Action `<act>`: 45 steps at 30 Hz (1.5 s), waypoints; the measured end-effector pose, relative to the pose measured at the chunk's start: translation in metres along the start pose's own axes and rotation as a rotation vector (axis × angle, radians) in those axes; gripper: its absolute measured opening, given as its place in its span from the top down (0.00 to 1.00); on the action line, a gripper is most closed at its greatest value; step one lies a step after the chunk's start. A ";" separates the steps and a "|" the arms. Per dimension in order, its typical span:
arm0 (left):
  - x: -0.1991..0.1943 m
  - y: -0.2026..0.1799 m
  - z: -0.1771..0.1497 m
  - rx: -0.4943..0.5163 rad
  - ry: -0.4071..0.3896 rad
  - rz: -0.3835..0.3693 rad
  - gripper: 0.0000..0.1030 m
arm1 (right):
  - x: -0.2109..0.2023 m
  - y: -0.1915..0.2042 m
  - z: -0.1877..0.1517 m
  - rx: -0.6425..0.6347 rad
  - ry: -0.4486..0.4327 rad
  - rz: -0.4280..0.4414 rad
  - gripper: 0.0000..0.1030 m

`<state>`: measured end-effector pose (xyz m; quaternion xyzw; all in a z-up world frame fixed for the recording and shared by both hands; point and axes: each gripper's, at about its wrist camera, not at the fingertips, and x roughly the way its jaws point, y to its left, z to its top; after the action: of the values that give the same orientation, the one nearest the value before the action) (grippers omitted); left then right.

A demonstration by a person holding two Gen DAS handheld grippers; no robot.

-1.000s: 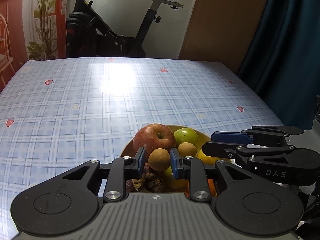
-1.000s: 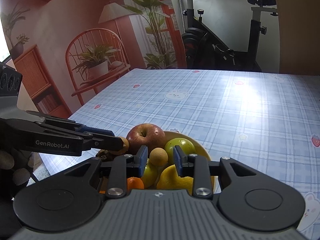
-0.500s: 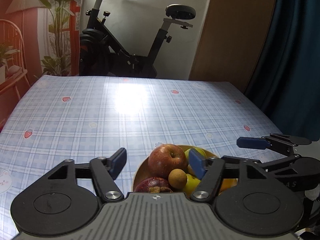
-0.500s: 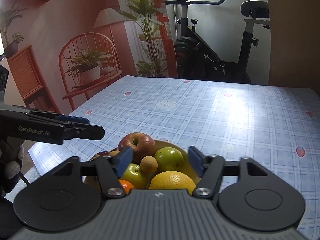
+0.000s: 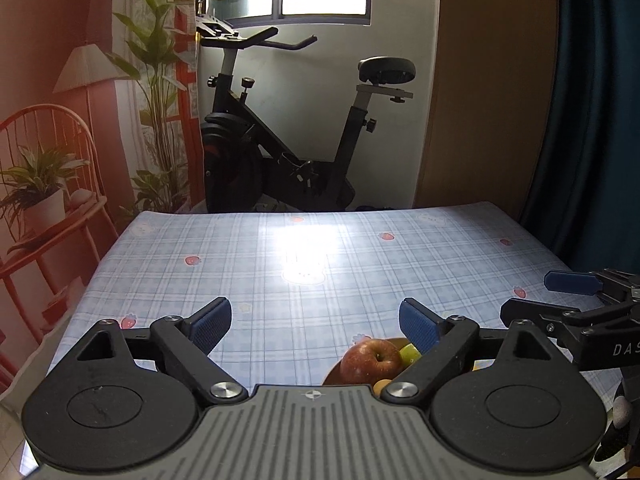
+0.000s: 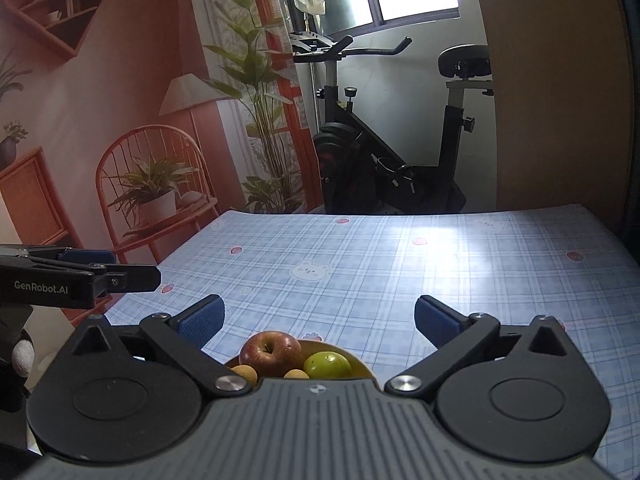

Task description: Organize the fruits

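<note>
A yellow bowl (image 6: 360, 364) of fruit sits at the near edge of the table. It holds a red apple (image 6: 270, 354), a green fruit (image 6: 327, 365) and small tan round fruits (image 6: 245, 373). In the left wrist view the red apple (image 5: 372, 362) and green fruit (image 5: 408, 353) show low between the jaws. My left gripper (image 5: 316, 322) is open and empty, raised above and behind the bowl. My right gripper (image 6: 318, 318) is open and empty, likewise raised. Each gripper shows in the other's view: right gripper (image 5: 572, 292), left gripper (image 6: 100, 268).
The table wears a blue plaid cloth (image 5: 320, 264) with strawberry prints. An exercise bike (image 5: 288, 152) stands behind the far edge. A chair with a potted plant (image 6: 156, 196) stands left of the table. A dark curtain (image 5: 592, 120) hangs on the right.
Both grippers let go of the small tan fruits into the bowl, opened wide, and pulled up and back, so the bowl now sits low in both views.
</note>
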<state>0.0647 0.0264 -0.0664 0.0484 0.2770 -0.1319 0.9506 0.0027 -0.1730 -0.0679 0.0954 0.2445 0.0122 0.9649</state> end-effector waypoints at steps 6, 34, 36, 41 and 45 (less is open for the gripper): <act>-0.033 -0.007 0.014 0.014 -0.039 0.056 0.10 | -0.026 0.014 0.020 -0.016 0.010 -0.052 0.00; -0.082 -0.016 0.019 0.006 -0.103 0.066 0.10 | -0.072 0.046 0.030 -0.045 0.013 -0.144 0.00; -0.081 -0.016 0.018 0.007 -0.102 0.062 0.10 | -0.072 0.046 0.029 -0.039 0.018 -0.143 0.00; -0.080 -0.015 0.018 0.005 -0.101 0.057 0.10 | -0.072 0.045 0.030 -0.040 0.016 -0.146 0.00; -0.080 -0.013 0.018 0.000 -0.100 0.054 0.10 | -0.072 0.044 0.030 -0.042 0.017 -0.148 0.00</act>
<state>0.0055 0.0284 -0.0087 0.0491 0.2278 -0.1082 0.9664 -0.0453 -0.1401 0.0001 0.0569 0.2586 -0.0531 0.9629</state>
